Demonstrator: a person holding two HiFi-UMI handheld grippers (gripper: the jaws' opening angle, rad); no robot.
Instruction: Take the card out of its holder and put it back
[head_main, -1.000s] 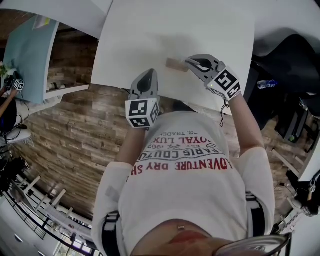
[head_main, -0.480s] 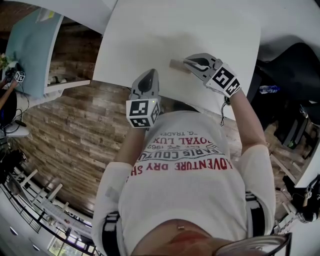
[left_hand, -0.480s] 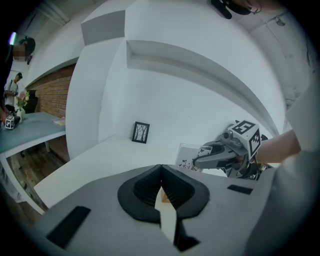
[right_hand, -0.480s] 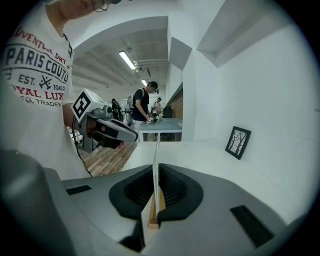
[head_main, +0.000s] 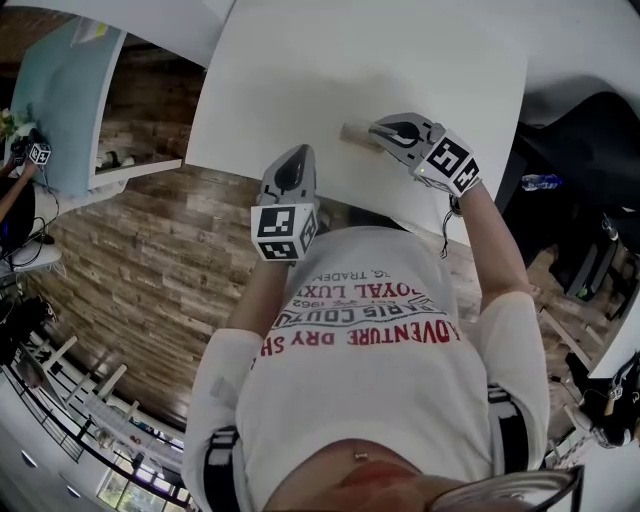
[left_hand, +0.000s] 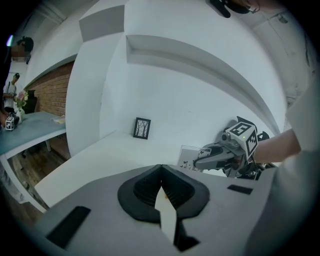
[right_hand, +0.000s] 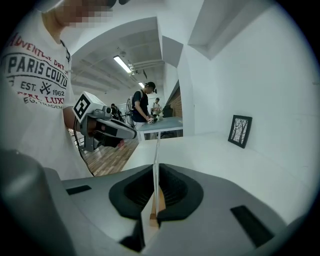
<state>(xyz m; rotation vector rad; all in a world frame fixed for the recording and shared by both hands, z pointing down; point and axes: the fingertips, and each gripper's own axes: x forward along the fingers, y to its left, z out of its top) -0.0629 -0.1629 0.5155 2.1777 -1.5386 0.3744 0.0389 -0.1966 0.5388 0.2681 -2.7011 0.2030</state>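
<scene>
A small tan wooden holder (head_main: 355, 133) lies on the white table (head_main: 330, 60). My right gripper (head_main: 380, 128) is at its right end, shut on a thin white card (right_hand: 156, 160) that stands edge-on between the jaws. The card's lower edge meets the holder (right_hand: 159, 202); I cannot tell whether it sits in the slot. In the left gripper view the card (left_hand: 189, 156) shows small dark print and the right gripper (left_hand: 197, 162) pinches its side. My left gripper (head_main: 292, 160) hovers at the table's near edge, jaws shut on nothing (left_hand: 160, 167).
A small black-framed picture (left_hand: 142, 128) (right_hand: 240, 130) leans on the wall at the table's back. Wooden floor (head_main: 150, 270) lies below the table's near edge. People stand at a light blue table (right_hand: 155, 122) behind. A dark chair (head_main: 590, 130) is at the right.
The right gripper has dipped slightly with the card toward the holder. The left gripper has stayed put.
</scene>
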